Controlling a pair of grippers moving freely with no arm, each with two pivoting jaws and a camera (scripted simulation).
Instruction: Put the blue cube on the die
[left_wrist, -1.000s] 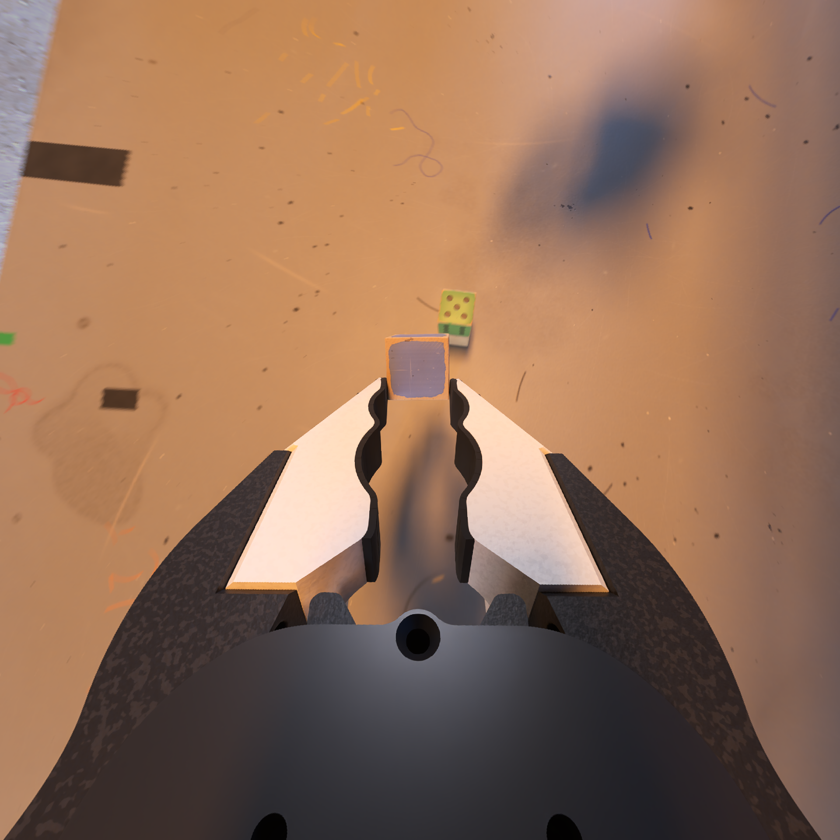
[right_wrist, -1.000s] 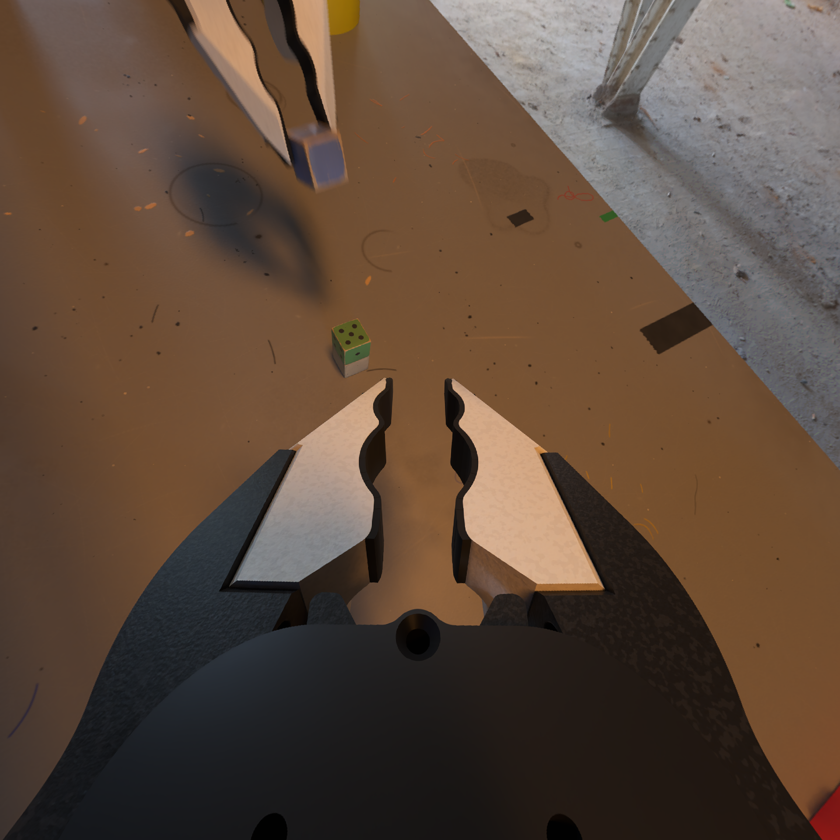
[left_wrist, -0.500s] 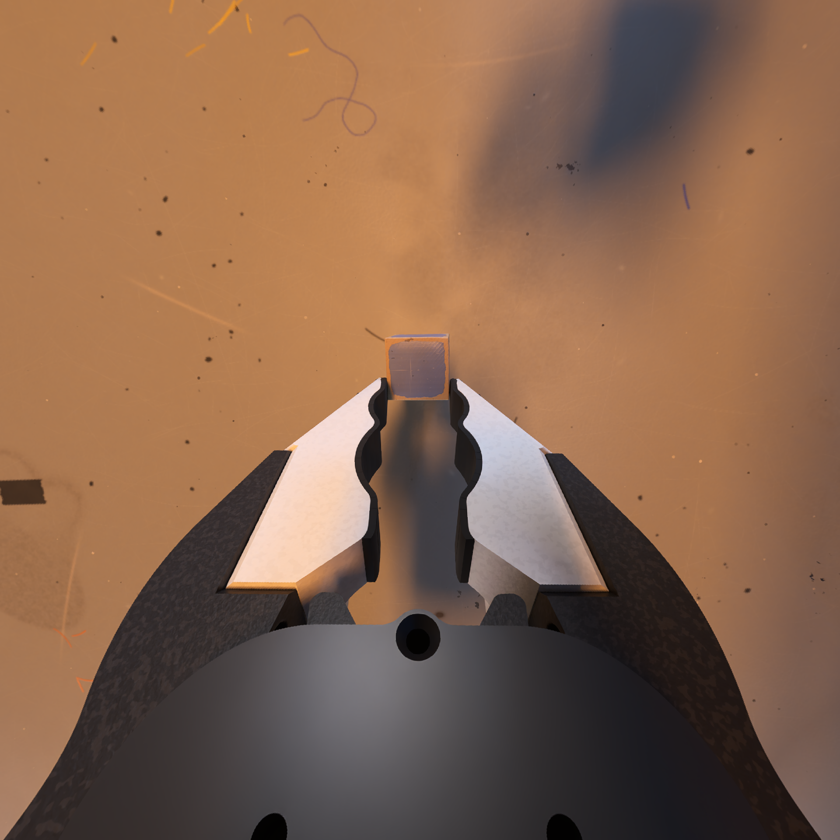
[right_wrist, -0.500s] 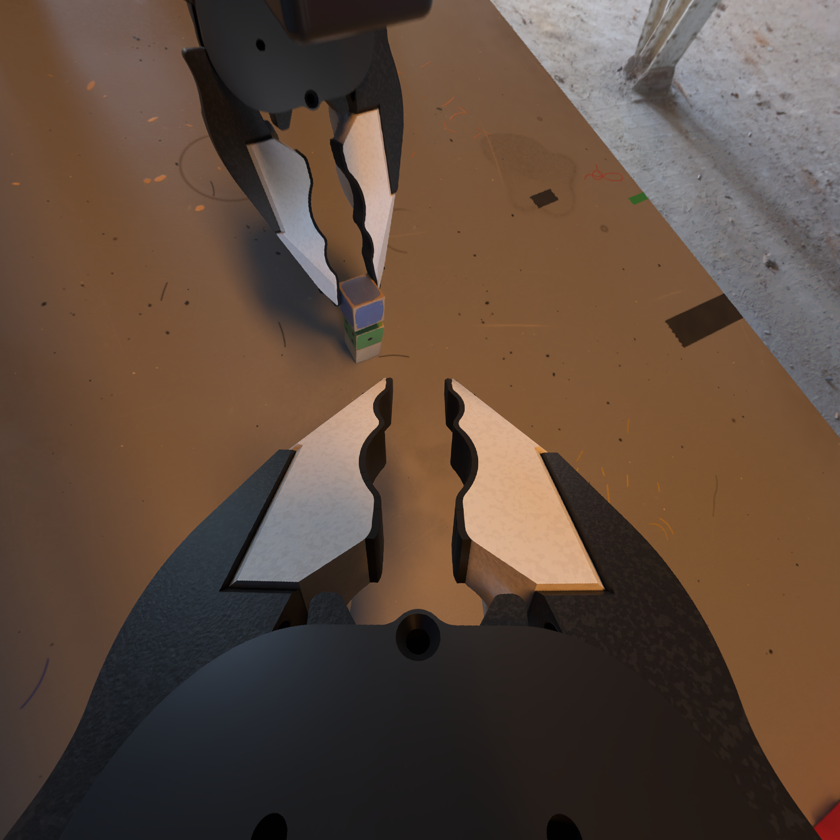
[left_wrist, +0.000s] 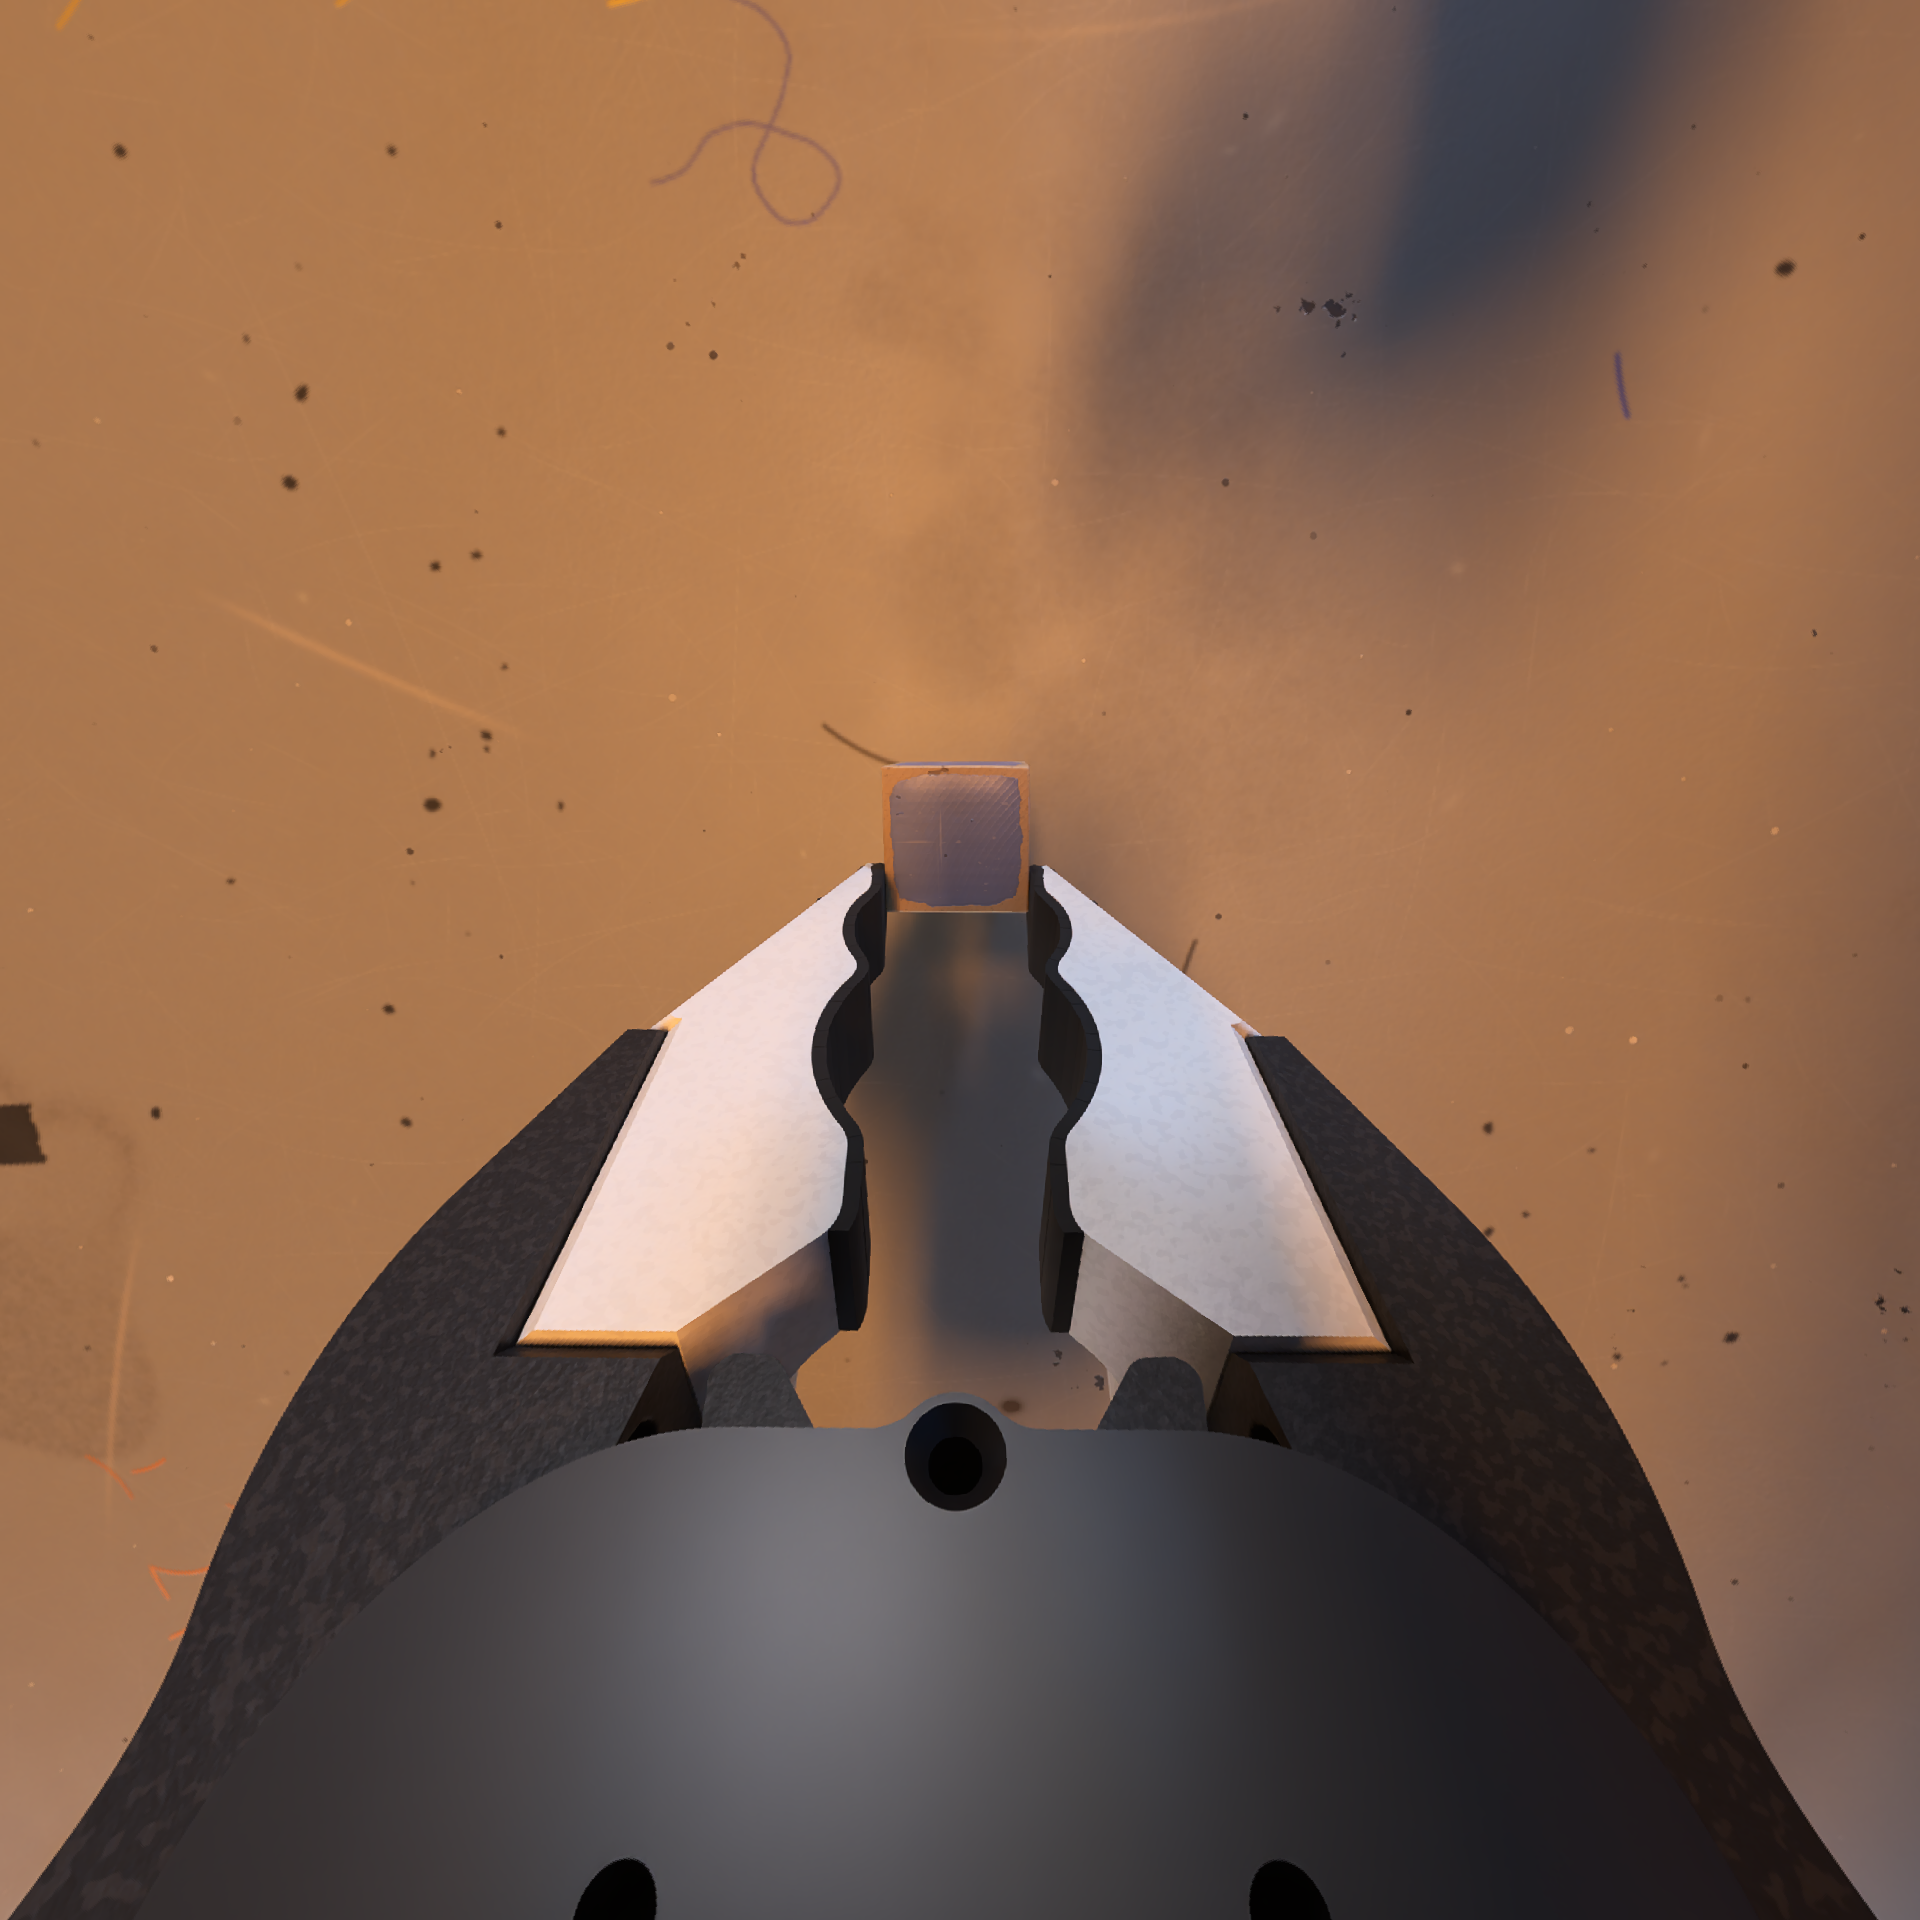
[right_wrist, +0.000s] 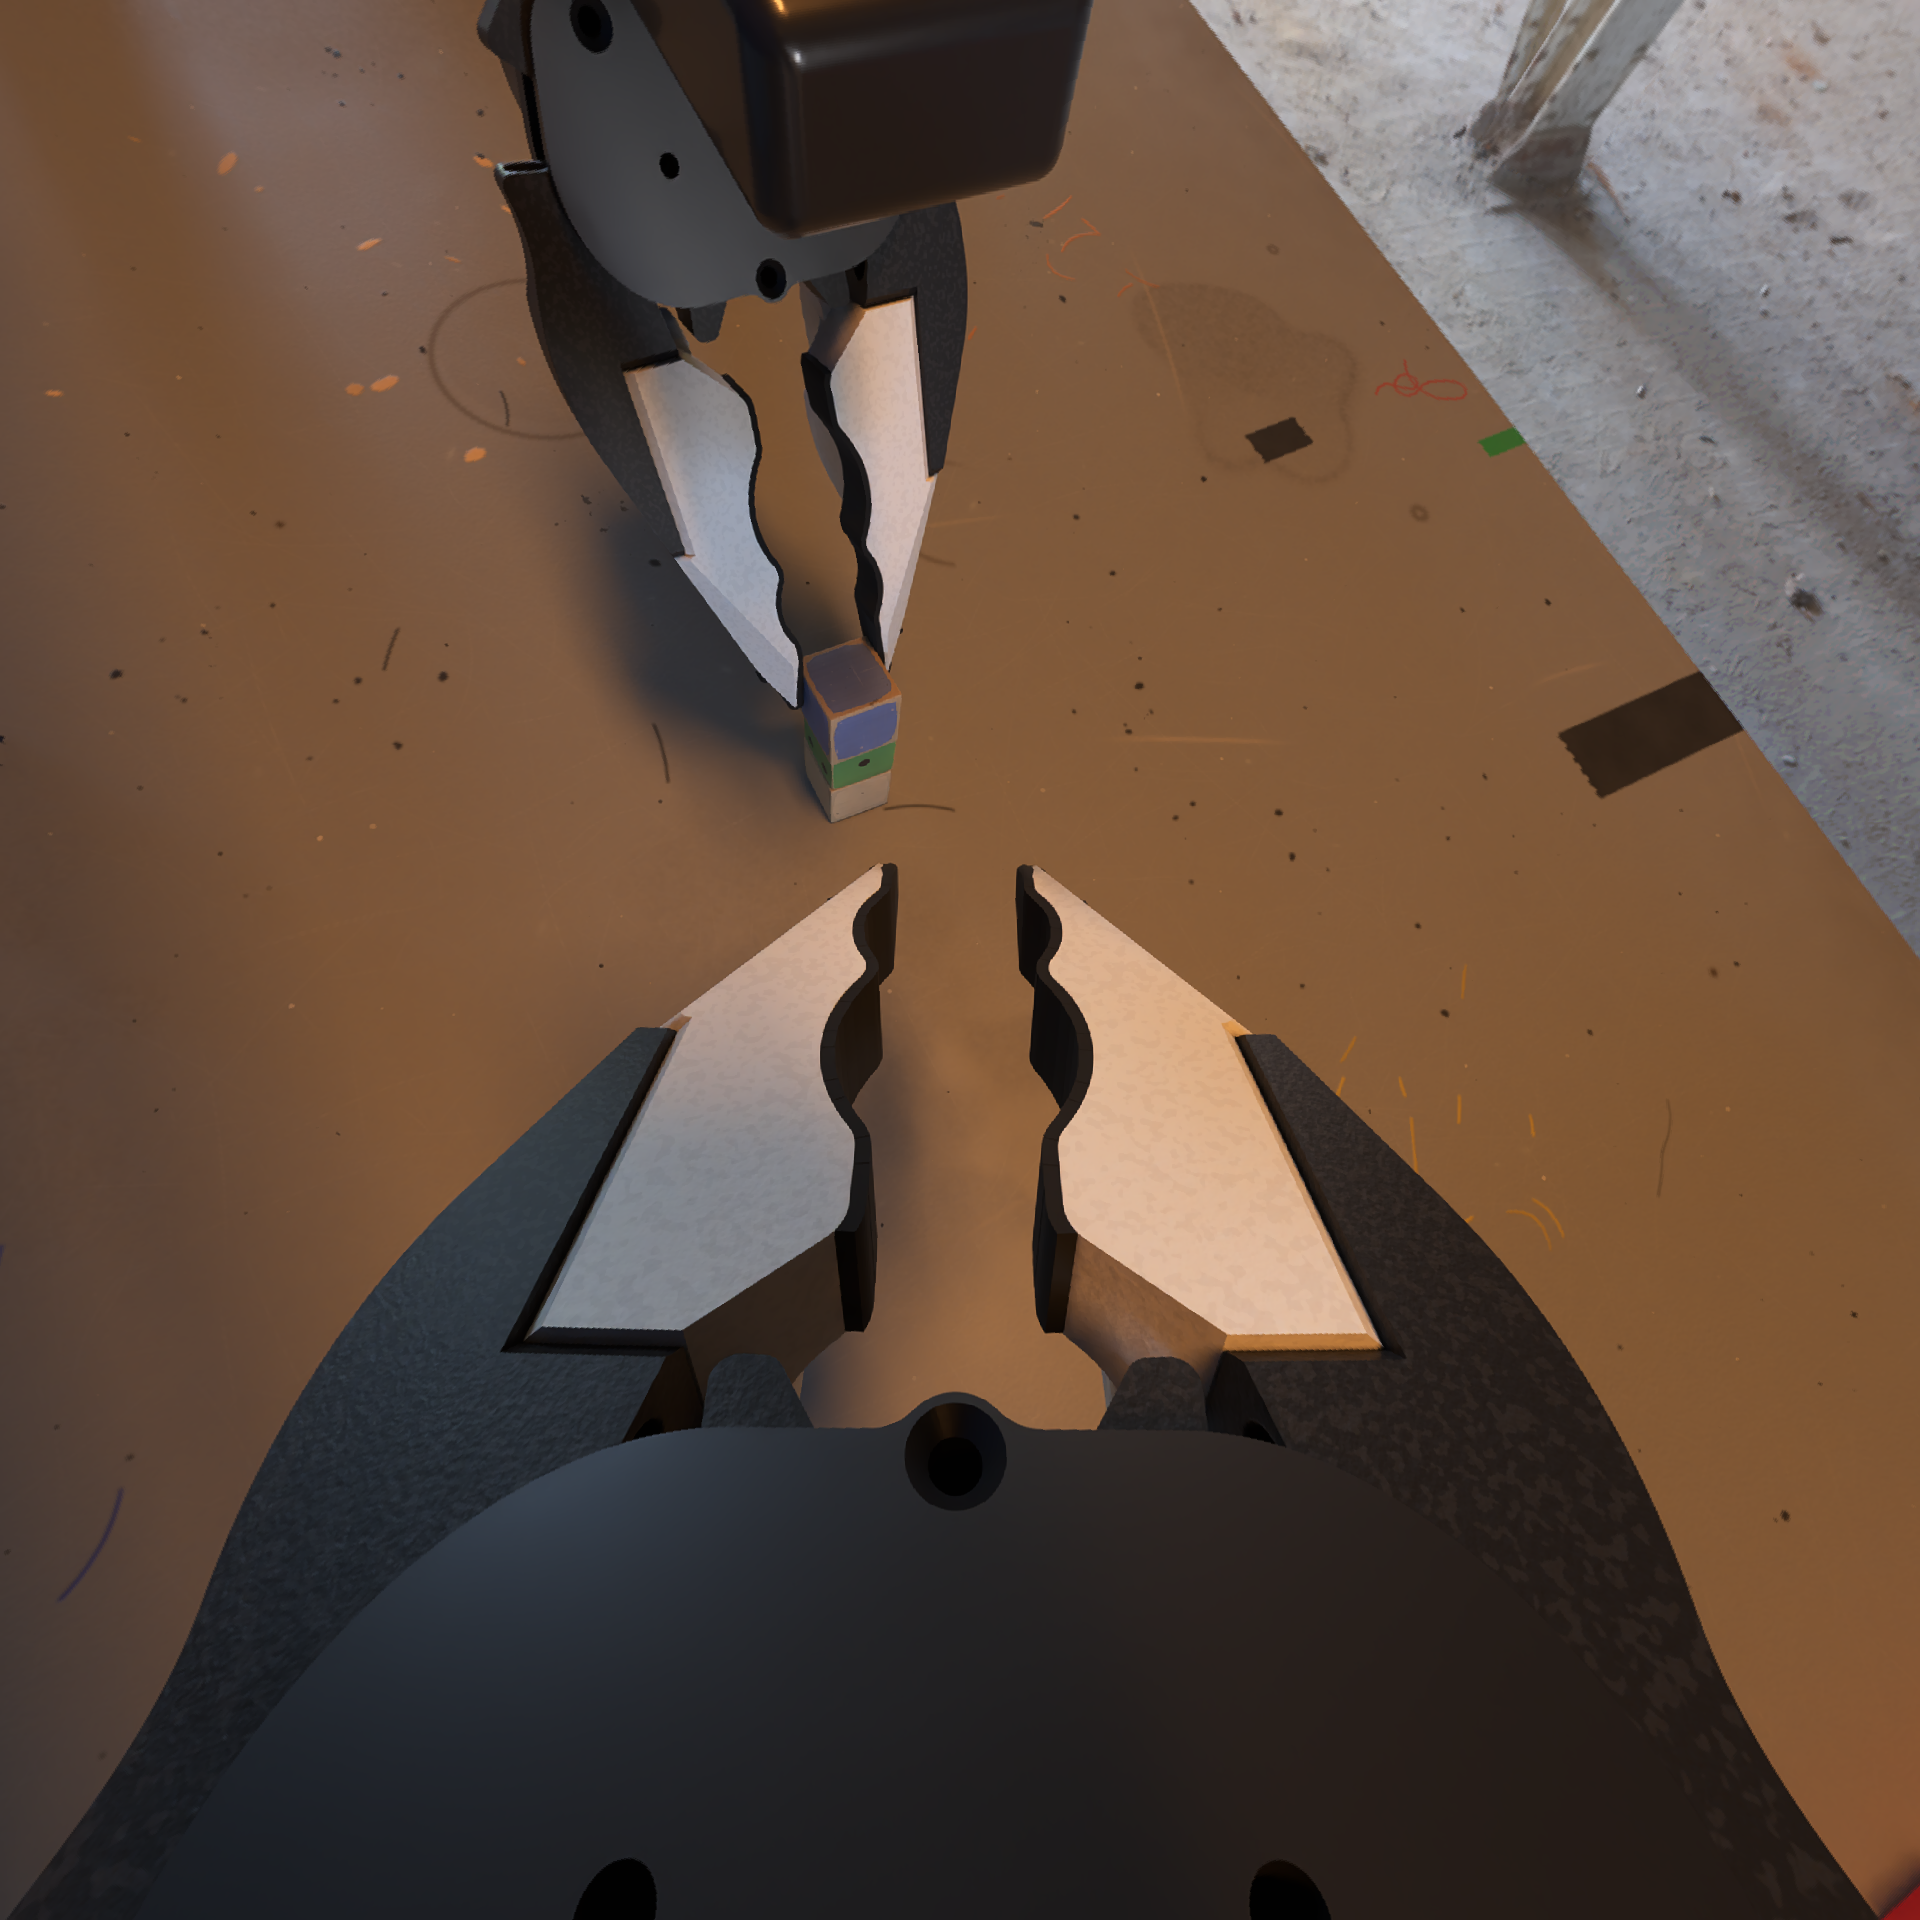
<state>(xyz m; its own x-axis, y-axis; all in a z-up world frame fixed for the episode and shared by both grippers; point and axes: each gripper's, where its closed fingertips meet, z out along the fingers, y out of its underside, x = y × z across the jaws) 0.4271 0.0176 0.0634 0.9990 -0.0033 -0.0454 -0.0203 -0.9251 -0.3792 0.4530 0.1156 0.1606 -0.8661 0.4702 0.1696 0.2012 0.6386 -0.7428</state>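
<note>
The blue cube sits on top of the green and whitish die on the brown table. In the right wrist view, my left gripper comes down from above with its fingertips on either side of the cube, shut on it. In the left wrist view the cube fills the gap between the fingertips of the left gripper and hides the die below. My right gripper is open and empty, low over the table just in front of the stack.
The table's edge runs diagonally at the right, with concrete floor beyond and a pale leg standing there. Black tape patches and a green mark lie flat on the table.
My left gripper carried the blue cube down from mid-air onto the die and still grips it. Over the last half second little moved. My right gripper stayed open and nearly still.
</note>
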